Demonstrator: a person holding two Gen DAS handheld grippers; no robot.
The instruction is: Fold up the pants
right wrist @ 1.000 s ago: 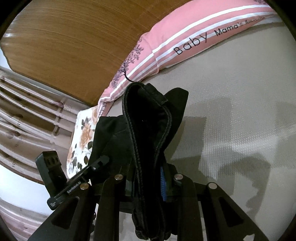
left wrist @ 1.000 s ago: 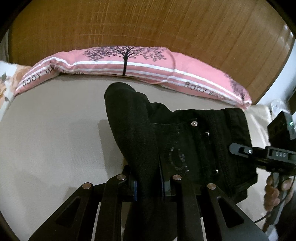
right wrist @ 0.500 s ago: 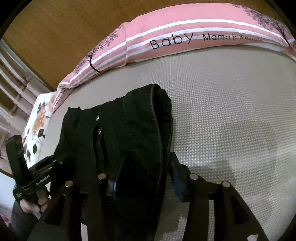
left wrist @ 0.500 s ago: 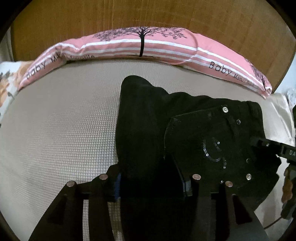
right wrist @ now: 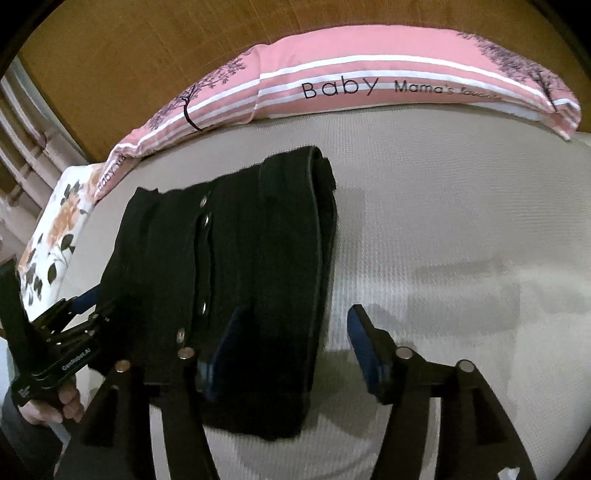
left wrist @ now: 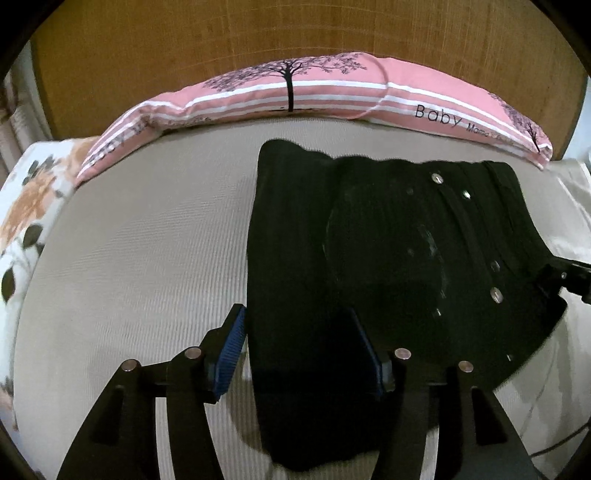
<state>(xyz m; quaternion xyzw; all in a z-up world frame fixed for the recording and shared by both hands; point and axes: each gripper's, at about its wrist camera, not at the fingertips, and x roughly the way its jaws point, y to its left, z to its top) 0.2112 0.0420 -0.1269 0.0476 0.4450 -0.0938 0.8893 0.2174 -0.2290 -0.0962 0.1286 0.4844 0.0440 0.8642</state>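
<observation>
A second ago both grippers pinched the black pants [left wrist: 388, 258] and held them up off the bed; now the pants lie flat on the bed [left wrist: 140, 258] in a folded pile, and both grippers have let go

The left gripper [left wrist: 301, 354] is spreading its jaws. The left edge of the pants sits between them, but the blue pads [left wrist: 229, 347] do not press on the cloth. One pad is out on the bare bed, just beside the edge of the pants. The other pad rests on top of the dark cloth

The right gripper [right wrist: 291, 343] is spreading its jaws too. The right edge of the pants is between them. Its left pad [right wrist: 225, 343] lies over the cloth and its right pad [right wrist: 364, 343] is apart from the pants, over the bed

The pants are in the middle of the tan bed. Little silver studs [right wrist: 205, 221] run in a line down the cloth. In the right view, the left gripper [right wrist: 81, 306] shows at the far left edge of the pants, with a hand [right wrist: 55, 406] around its handle

A long pink pillow [left wrist: 314, 92] with white stripes and a black tree lies along the back of the bed, against a brown wooden headboard [left wrist: 295, 33]. A white pillow with orange flowers [left wrist: 26, 206] is at the left side
</observation>
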